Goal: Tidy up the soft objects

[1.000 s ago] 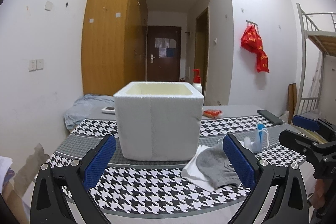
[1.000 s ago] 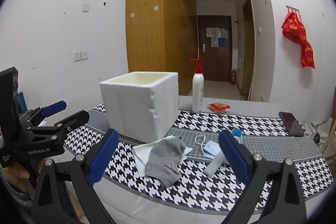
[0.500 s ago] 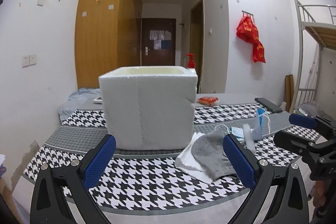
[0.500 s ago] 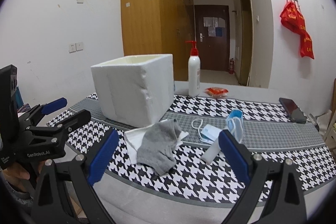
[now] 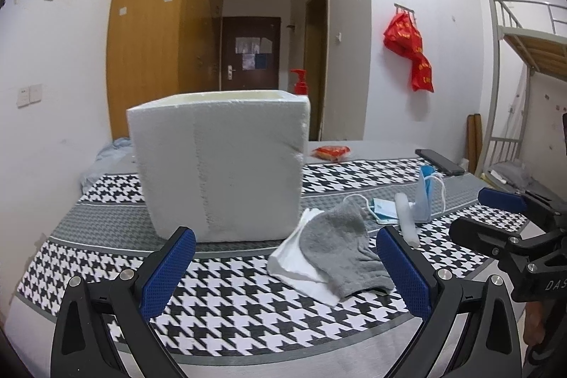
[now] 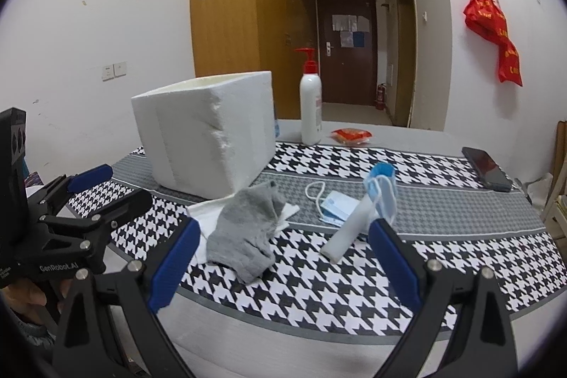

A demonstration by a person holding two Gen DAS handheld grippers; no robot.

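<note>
A grey sock point(image 5: 345, 245) point(image 6: 248, 229) lies on a white cloth point(image 5: 294, 257) point(image 6: 203, 213) on the houndstooth table, just right of a white foam box point(image 5: 219, 165) point(image 6: 209, 137). Blue face masks point(image 5: 423, 190) point(image 6: 381, 193) and a white tube point(image 5: 405, 218) point(image 6: 345, 232) lie further right. My left gripper point(image 5: 283, 271) is open and empty, low in front of the box and sock. My right gripper point(image 6: 285, 261) is open and empty, in front of the sock and tube. Each gripper shows at the edge of the other's view.
A pump bottle point(image 6: 310, 105) stands behind the box, with a red packet point(image 6: 351, 135) point(image 5: 331, 151) beside it. A black phone point(image 6: 487, 167) point(image 5: 439, 162) lies at the far right of the table. A bunk bed frame point(image 5: 510, 94) stands at the right.
Both grippers have dropped lower and moved closer to the table; the box now hides its inside. Nothing on the table has moved and both grippers stay open.
</note>
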